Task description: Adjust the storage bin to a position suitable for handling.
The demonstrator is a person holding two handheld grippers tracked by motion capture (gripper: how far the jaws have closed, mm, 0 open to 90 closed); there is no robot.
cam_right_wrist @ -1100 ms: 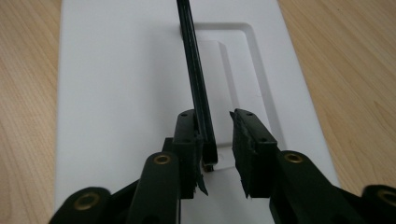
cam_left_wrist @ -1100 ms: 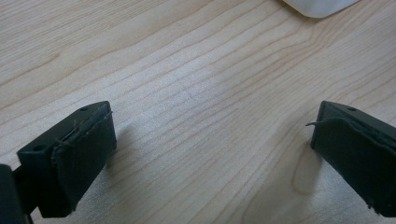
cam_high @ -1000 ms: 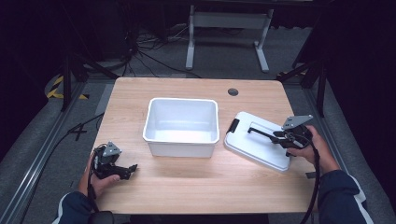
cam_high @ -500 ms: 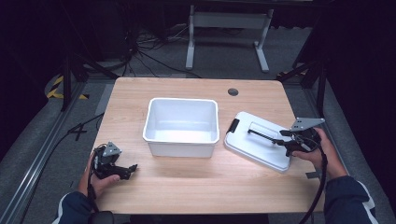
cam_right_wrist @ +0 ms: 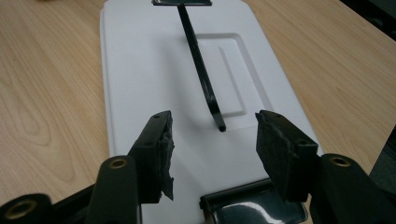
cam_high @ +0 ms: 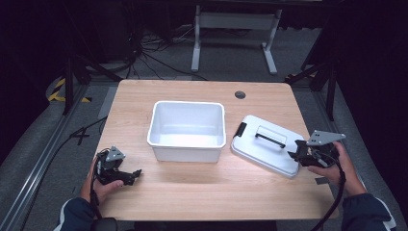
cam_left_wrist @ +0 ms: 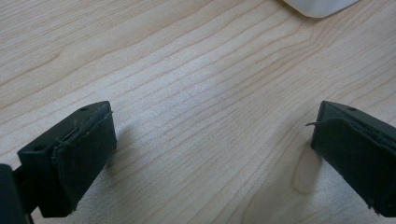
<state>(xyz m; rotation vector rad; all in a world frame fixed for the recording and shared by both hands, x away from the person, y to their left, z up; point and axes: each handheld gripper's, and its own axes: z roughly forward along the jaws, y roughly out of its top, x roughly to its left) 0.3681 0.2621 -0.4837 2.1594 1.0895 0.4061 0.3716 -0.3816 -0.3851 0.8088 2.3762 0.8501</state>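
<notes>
Right gripper at the near end of the lid, jaws apart, nothing held

In the high view the flat white plastic lid with a black handle bar lies at the right of centre on the light wooden table, just beside the open white plastic box, and the right gripper stands at the lid's lower right end. Its jaws have just been opening and hold nothing. In the right gripper view the black handle bar runs straight away from the jaws toward the upper frame. The left gripper, at the lower left, is wide open over bare wood, well apart from the lid.
</notes>
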